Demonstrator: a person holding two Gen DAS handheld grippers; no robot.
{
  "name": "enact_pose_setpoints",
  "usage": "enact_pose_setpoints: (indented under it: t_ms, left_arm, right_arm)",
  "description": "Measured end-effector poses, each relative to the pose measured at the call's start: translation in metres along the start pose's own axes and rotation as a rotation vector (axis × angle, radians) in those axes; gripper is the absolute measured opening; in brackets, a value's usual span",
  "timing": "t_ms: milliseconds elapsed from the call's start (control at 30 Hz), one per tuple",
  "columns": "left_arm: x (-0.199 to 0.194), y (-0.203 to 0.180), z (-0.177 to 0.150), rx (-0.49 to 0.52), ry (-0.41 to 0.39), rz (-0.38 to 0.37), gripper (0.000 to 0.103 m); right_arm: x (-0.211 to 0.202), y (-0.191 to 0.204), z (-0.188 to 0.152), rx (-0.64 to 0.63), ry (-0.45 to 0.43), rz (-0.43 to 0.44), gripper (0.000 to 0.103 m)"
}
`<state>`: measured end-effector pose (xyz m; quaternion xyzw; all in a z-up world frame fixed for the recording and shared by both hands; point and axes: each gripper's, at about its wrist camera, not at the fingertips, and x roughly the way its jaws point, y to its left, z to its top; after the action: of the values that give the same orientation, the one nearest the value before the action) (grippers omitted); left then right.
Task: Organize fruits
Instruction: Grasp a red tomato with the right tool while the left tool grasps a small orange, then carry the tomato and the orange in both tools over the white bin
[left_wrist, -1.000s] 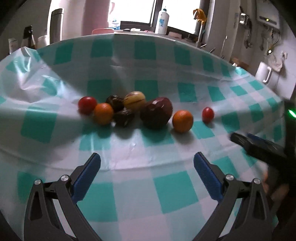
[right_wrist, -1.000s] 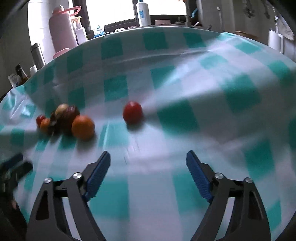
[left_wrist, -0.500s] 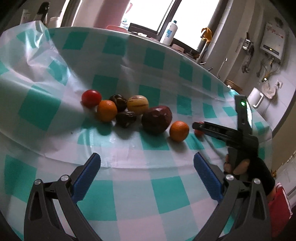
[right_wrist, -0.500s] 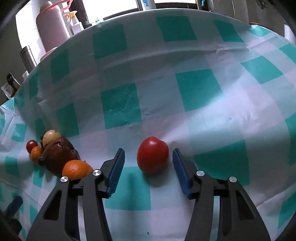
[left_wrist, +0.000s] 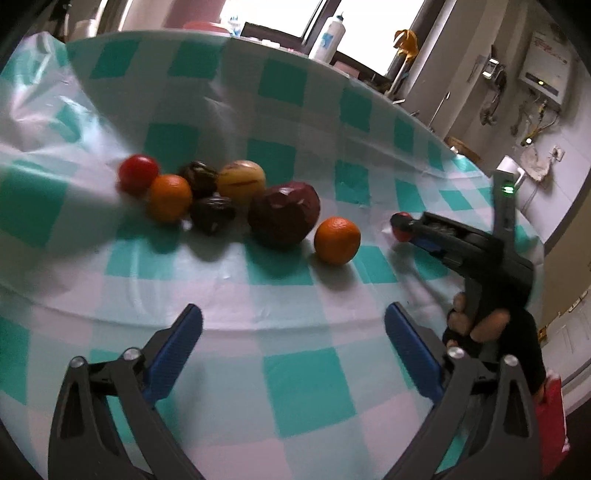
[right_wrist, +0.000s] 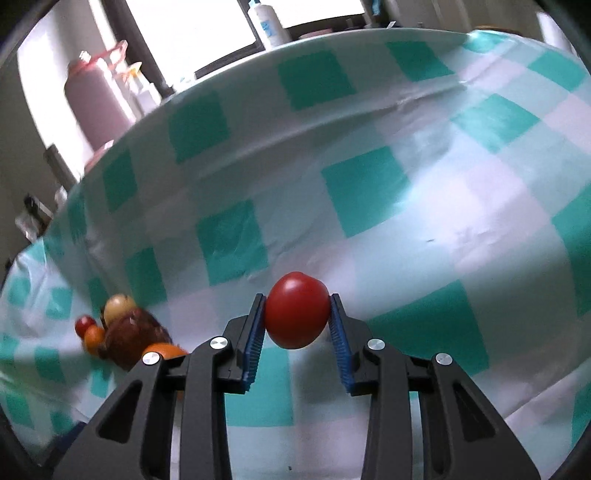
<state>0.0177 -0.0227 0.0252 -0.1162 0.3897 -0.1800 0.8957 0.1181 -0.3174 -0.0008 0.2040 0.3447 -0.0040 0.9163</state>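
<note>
- Left wrist view: a red tomato (left_wrist: 137, 173) opens the row of fruit at 10 o'clock on the green-and-white checked tablecloth (left_wrist: 306, 384).
- An orange (left_wrist: 169, 197) sits just beside it, touching or nearly so.
- Two dark, wrinkled fruits (left_wrist: 212, 214) lie behind and beside the orange; what they are cannot be told.
- A pale yellow striped fruit (left_wrist: 241, 179) rests at 12 o'clock, against a large dark red fruit (left_wrist: 283, 214).
- A second orange (left_wrist: 337, 240) stands just to the right of the dark red fruit, a small gap between them.
- The left gripper (left_wrist: 293, 343) hovers at 6 o'clock, its blue-padded fingers spread wide with nothing between them, well short of the fruit.
- At 3 o'clock, the right gripper (left_wrist: 406, 230) is clamped on a small tomato (left_wrist: 400, 232), apart from the row, with the person's hand (left_wrist: 480, 325) on its handle.
- Right wrist view: the small tomato (right_wrist: 296, 310) fills the centre, pinched between both blue pads (right_wrist: 255, 339) of the right gripper (right_wrist: 297, 332); whether it rests on the cloth or is clear of it cannot be told.
- The fruit cluster (right_wrist: 125, 332) lies blurred at 9 o'clock.
- A white bottle (right_wrist: 264, 22) stands beyond the table at 12 o'clock, by the window.
</note>
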Motion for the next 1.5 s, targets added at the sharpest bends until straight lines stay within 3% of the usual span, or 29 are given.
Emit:
enact_pose_setpoints:
  t_ms: [300,500,600,833,1067,1233,1500]
  left_arm:
    - [0.075,-0.047,0.027,0.047,0.1,0.137,0.071]
    - [0.107,-0.067,0.041,0.09,0.105,0.221,0.066]
    - [0.112,-0.073,0.043,0.12,0.098,0.269,0.046]
    - [0.075,-0.05,0.025,0.076,0.087,0.189,0.046]
    - [0.001,-0.006,-0.01,-0.013,-0.049,0.192,0.046]
    - [-0.015,0.005,-0.002,-0.07,-0.083,0.159,0.046]
    - [-0.02,-0.006,-0.001,-0.031,-0.109,0.151,0.046]
  right_arm:
    - [-0.024,-0.018,0.008,0.065,-0.08,0.043,0.035]
    - [-0.023,-0.012,0.007,0.049,-0.092,0.048,0.035]
    - [-0.018,-0.009,0.007,0.047,-0.087,0.049,0.035]
    - [-0.012,-0.003,0.002,0.016,-0.074,0.033,0.035]
    - [-0.011,0.003,-0.003,-0.028,-0.074,0.022,0.035]
    - [-0.009,0.001,-0.005,-0.017,-0.066,0.028,0.035]
    - [-0.009,-0.002,-0.005,0.012,-0.071,0.043,0.035]
